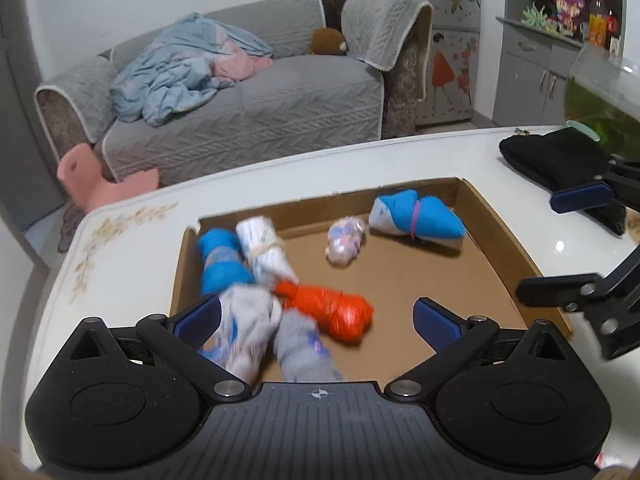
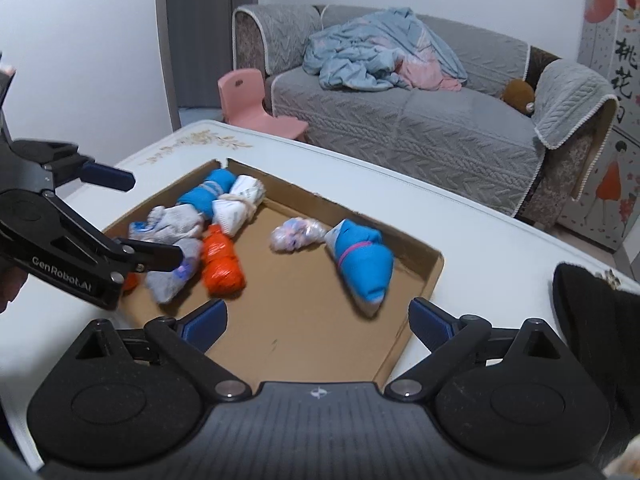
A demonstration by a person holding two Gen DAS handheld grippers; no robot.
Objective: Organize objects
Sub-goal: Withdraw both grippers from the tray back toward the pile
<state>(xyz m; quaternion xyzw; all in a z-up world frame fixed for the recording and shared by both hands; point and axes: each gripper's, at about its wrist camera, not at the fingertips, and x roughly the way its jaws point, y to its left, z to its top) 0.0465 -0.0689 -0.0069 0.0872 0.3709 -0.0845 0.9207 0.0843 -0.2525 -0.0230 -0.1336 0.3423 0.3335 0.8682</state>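
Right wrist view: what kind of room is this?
Most likely a home living room: a grey covered sofa with a crumpled blanket, a small pink chair, and a white table holding a cardboard tray of rolled socks.

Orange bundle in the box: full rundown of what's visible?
The orange bundle is a rolled sock-like knit, bright orange, bound tight near one end so a small tuft sticks out. It lies on its side on the floor of the cardboard box, in the crowded end. A grey bundle presses against one side, and its tied end meets a white bundle. Neither gripper touches it. Motion blur hides finer detail.
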